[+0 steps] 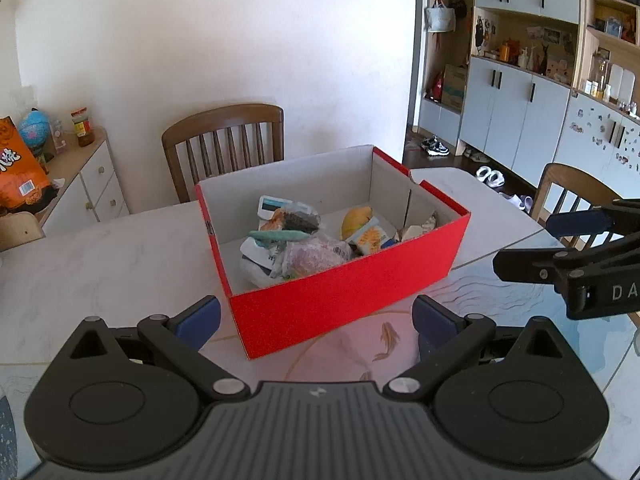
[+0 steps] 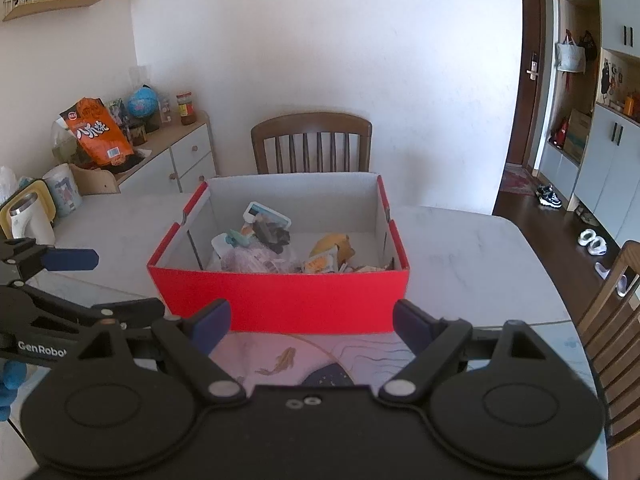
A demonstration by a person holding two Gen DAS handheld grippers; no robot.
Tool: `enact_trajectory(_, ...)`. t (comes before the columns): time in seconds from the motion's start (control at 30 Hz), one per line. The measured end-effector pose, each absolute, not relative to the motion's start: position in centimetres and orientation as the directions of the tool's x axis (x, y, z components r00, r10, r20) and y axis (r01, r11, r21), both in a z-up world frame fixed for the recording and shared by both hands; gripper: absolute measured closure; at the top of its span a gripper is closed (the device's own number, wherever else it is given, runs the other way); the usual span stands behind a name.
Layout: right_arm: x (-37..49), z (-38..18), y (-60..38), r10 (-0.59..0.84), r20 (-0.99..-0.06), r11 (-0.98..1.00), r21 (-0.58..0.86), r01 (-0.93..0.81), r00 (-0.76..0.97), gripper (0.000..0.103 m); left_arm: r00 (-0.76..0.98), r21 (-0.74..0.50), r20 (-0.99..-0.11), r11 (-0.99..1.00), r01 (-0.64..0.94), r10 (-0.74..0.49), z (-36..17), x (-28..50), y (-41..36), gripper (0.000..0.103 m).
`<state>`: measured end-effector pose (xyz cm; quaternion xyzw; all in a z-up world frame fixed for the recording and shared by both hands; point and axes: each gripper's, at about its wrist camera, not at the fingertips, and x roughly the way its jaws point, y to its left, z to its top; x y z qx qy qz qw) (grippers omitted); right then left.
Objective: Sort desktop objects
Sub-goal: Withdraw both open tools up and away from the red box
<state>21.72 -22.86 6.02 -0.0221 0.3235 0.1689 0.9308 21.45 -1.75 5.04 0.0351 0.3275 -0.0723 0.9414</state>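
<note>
The left hand-held gripper (image 1: 316, 322) hangs spread and empty just in front of the red cardboard box (image 1: 344, 292) with white inner walls. The right hand-held gripper (image 2: 312, 322) is likewise spread, holding nothing, just before the box's near wall. The box stands on the pale marble-patterned counter (image 1: 100, 264). Inside the box lie mixed packets, a yellow mango-like fruit (image 1: 355, 219) and a teal clip (image 1: 280, 236). A brown wooden chair (image 2: 312, 142) stands behind the box.

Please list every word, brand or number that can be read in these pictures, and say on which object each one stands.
"GenRobo", cut off: on the left hand-held gripper.
"DA", cut off: on the right hand-held gripper.
"八爪烧", uncertain reading: on the orange snack bag.
Packets in the red box, jar label: too small or blurred to read.
</note>
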Motion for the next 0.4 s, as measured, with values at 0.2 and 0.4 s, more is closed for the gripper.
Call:
enact_trajectory(0.2, 21.46, 5.87, -22.97, 0.300, -0.613, 0.942, 0.069, -0.329, 0.731, 0.015, 0.765, 0.033, -0.638, 0.989, 0.143, -0.089, 4.25, 21.40, -1.63, 0.001)
enact_trajectory(0.4, 21.33, 5.72, -22.99, 0.297, -0.616, 0.943, 0.071, -0.324, 0.729, 0.015, 0.762, 0.023, -0.641, 0.991, 0.135, -0.089, 4.10, 21.03, -1.42, 0.001)
